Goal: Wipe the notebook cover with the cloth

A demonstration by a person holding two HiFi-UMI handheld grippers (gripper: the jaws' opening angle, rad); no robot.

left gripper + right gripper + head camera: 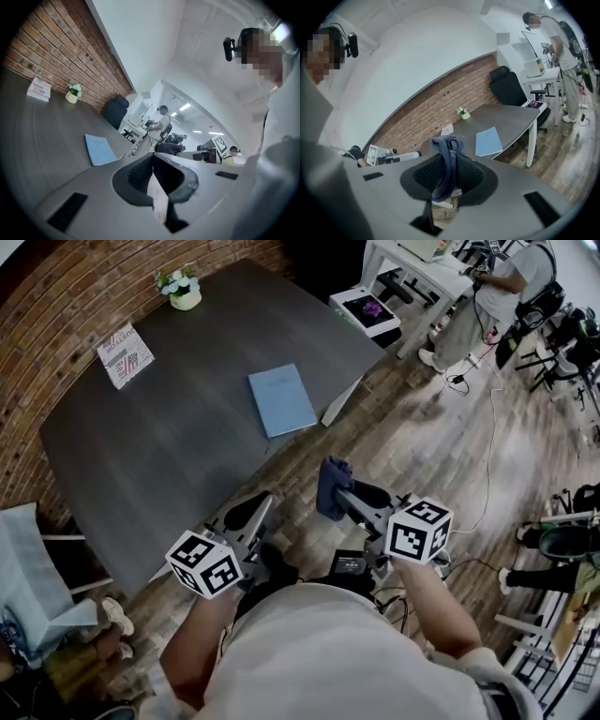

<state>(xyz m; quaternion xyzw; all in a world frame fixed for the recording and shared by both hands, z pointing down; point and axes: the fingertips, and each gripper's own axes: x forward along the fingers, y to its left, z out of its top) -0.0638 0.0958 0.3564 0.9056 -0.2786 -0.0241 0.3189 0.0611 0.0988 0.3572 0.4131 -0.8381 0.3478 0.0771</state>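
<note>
**Item 1. Thin, pale blue rectangular notebook** [282, 399]. Closed and lying flat on the dark grey tabletop [178, 446], near the table's edge and slightly skewed to it. The cover is plain and uniform in colour, with no visible creases. It sits ahead of both grippers and well apart from them. In the left gripper view it appears forward and left of the jaws [100, 149]; in the right gripper view it is forward and a little right of them [489, 141].

**Item 2. Dark blue soft cloth** [333, 486]. Pinched in the right gripper [337, 491]. The jaws close on its middle, so a bunched fold stands up past the tips and the rest hangs down between the pads [446, 164]. The cloth is held in the air, short of the table edge, and touches nothing else.

**Item 3. Left gripper** [253, 514]. The jaws are pressed together tip to tip with nothing between them [153, 159]. It is held beside the right gripper, also short of the table.

**Item 4. Other table contents, beyond the notebook.**
- Small white pot of flowers [184, 292] by the red brick wall [56, 324].
- Printed white card [125, 354], left of the pot.

**Item 5. Surroundings.**
- Wood-plank floor [441, 446].
- A person standing at a white desk [417, 268], far ahead and to the right.
</note>
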